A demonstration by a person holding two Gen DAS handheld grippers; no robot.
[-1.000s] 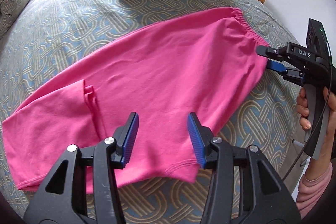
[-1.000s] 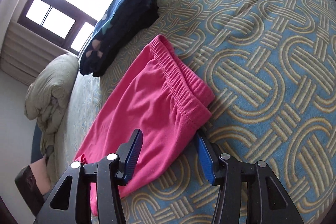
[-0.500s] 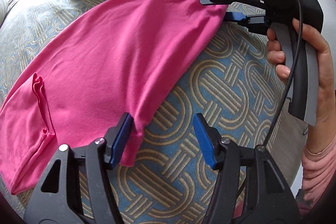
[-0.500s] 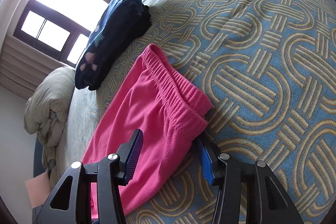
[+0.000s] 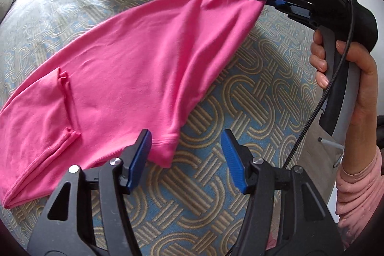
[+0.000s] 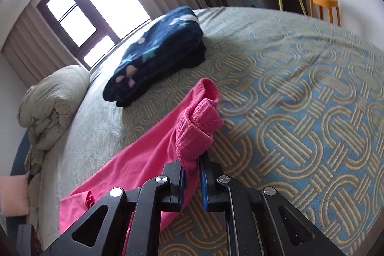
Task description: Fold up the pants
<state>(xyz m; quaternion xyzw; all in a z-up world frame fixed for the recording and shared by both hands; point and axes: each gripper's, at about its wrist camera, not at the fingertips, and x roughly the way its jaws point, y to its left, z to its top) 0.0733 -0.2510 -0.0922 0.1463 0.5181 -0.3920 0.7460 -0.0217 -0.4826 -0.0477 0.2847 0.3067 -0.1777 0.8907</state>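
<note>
One pair of bright pink pants lies stretched across a bed, its soft knit cloth smooth in the middle and gathered into a ribbed, elastic waistband at the far right end. The bed is covered by one bedspread with a woven-looking pattern of tan interlocking rings on blue. Two grippers are in view, both black with blue ridged pads. The left gripper sits at the near edge, its two fingers spread wide apart and holding nothing; the left finger touches or just overlaps the hemmed cuff of the near pant leg, while the right finger stands over bare bedspread. The right gripper has its two fingers pressed almost together, pinching the bunched waistband, which is lifted slightly off the bed and folds over itself into a thick roll. A hand in a pale pink ribbed sleeve grips that tool's handle, with one black cable running down from it. At the far side of the bed rests one stack of folded dark blue clothes printed with pale stars and hearts. One rumpled grey-green quilt is heaped at the far left by a window. Two round wooden stools stand by the far wall.
</note>
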